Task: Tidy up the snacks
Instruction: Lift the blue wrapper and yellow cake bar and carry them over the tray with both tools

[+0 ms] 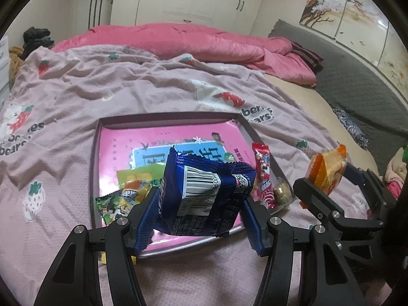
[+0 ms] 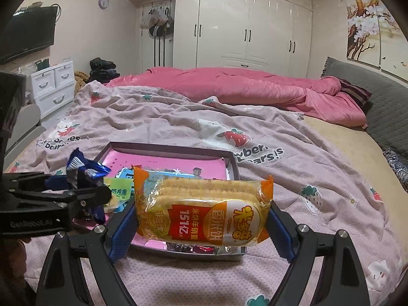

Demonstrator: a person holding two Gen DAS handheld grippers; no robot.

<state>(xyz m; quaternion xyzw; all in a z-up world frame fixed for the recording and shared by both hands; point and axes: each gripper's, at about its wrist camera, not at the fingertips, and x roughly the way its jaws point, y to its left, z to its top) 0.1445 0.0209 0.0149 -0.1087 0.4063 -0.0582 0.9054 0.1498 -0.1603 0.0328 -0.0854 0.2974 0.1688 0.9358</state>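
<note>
My left gripper point(image 1: 201, 204) is shut on a blue snack packet point(image 1: 204, 193) and holds it above the near edge of a shallow box with a pink bottom point(image 1: 114, 137). My right gripper point(image 2: 201, 219) is shut on an orange rice-cracker packet point(image 2: 201, 211), held above the box's near right corner point(image 2: 230, 163). The left gripper with the blue packet also shows in the right wrist view point(image 2: 84, 176). The right gripper with the cracker packet shows in the left wrist view point(image 1: 329, 176). In the box lie a green packet point(image 1: 112, 205) and a yellow one point(image 1: 135, 188).
A red candy stick point(image 1: 264, 173) and a gold-wrapped sweet point(image 1: 281, 191) lie at the box's right side. The box sits on a pink strawberry blanket point(image 1: 127, 81) on a bed. A folded pink quilt point(image 2: 242, 86) lies behind; white drawers point(image 2: 53, 86) stand left.
</note>
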